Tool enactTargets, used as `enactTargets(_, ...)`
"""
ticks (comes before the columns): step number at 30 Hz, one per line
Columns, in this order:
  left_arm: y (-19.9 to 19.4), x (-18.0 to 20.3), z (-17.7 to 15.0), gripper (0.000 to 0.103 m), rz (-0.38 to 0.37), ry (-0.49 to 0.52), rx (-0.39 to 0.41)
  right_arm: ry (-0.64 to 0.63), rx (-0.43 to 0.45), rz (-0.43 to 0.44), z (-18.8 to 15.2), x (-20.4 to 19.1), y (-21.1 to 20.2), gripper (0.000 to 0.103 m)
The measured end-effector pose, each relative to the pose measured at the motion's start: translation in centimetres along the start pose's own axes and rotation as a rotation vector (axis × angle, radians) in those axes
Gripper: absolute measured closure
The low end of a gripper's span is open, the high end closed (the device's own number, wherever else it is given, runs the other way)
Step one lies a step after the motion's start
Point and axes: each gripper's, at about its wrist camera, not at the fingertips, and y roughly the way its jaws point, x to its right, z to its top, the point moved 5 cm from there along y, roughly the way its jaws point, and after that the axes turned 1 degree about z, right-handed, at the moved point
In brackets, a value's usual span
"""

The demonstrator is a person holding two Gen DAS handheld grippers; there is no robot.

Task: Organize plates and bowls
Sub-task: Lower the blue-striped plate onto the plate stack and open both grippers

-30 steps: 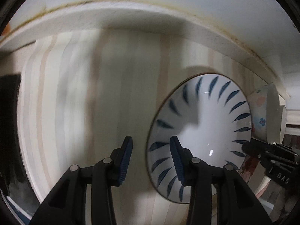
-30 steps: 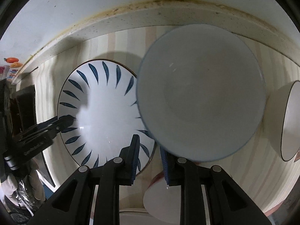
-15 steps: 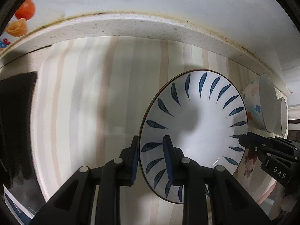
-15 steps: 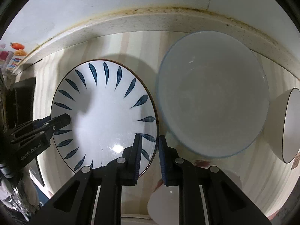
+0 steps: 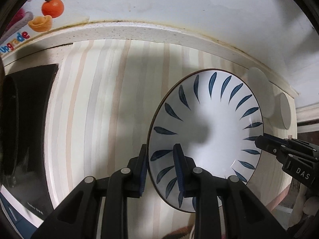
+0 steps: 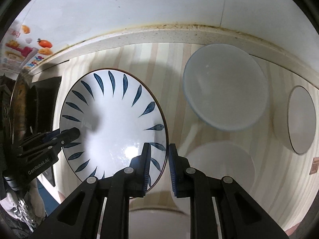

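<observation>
Striped countertop (image 6: 171, 63) under white wall (image 6: 139, 2); both grippers' fingers apparently straddle plate (image 6: 117, 123) rim.

Striped counter (image 6: 269, 179) bearing bowls (image 6: 225, 87).

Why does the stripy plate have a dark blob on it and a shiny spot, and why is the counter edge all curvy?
Left wrist view: the blob on the plate is a shadow. Right wrist view: the shiny spot is lamp glare; the fisheye lens bends the counter edge.
</observation>
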Motion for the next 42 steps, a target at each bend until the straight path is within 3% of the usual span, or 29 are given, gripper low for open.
enactTargets(7,-3.1,0.9,-3.7,0.081,-0.024,0.046,0.025,-0.005,0.024,0.003,-4.5,0.8,-3.7,0.083)
enactTargets(15,-3.6,3.9,-8.8,0.081,-0.072,0.092,0.019,0.023,0.033,0.016,-11.5,2.8,-5.8,0.083)
enactTargets(25,0.0,7.5,-13.3,0.081,-0.076,0.176,-0.061,0.110,-0.011,0.011,-20.2,7.1,-4.1,0.083)
enactTargets(33,2.6,8.6,-14.9,0.081,-0.052,0.208,-0.116,0.155,-0.036,0.003,-22.4,9.2,-2.2,0.083)
enactTargets(42,3.8,9.5,-15.4,0.081,-0.002,0.256,-0.137,0.157,-0.058,-0.005,-22.7,9.0,-0.9,0.083)
